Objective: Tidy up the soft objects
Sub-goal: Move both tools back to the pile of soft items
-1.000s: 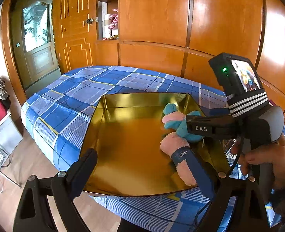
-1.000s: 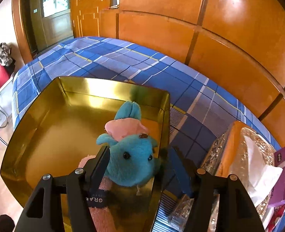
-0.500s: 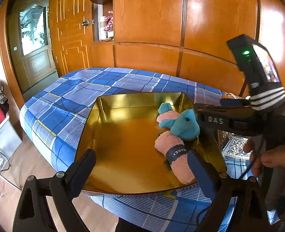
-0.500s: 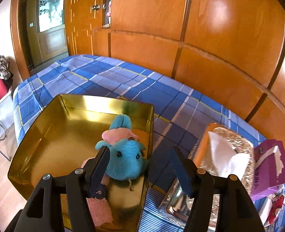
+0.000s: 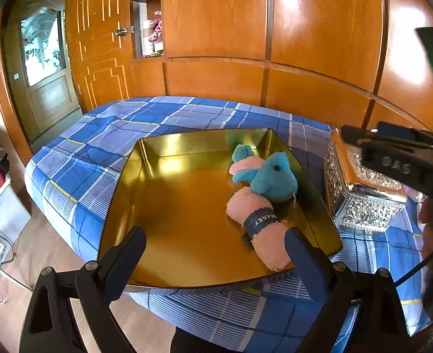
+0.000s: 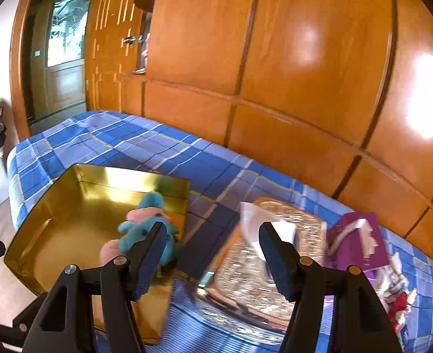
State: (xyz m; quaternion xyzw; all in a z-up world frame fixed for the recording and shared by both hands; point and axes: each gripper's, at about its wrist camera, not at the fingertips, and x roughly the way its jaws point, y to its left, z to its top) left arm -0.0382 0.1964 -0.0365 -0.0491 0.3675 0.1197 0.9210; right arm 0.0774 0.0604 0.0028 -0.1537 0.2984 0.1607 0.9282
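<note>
The right tool [image 6: 210,245] hangs with its jaws spread wide and nothing between them. A second ago those same pads bracketed the blue plush toy [image 6: 145,232] low in the tray; half a second ago they had already let go and lifted. Now the tool has swung rightward, so the toy sits just behind its left pad and the gap frames the ornate silver tissue box [image 6: 263,267] with a white tissue sticking up from it. A purple tissue pack [image 6: 356,242] lies just beyond that box on the bed. This view is smeared by motion.

The left tool [image 5: 215,250] is also wide open and empty, held above the near edge of the gold tray [image 5: 163,158]. Its framing has pulled back compared with a second ago, showing more of the bed.

In the left view the blue plush toy [image 5: 270,176] rests inside the tray at the right wall, leaning on the pink rolled towel [image 5: 260,226], which carries a dark band. The toy has stayed there since its release. The right tool's black body, which overlapped the toy a second ago, now stands to the right above the silver box [image 5: 360,194], apart from the tray. The tray lies on the blue checked bed [image 5: 104,135].
</note>
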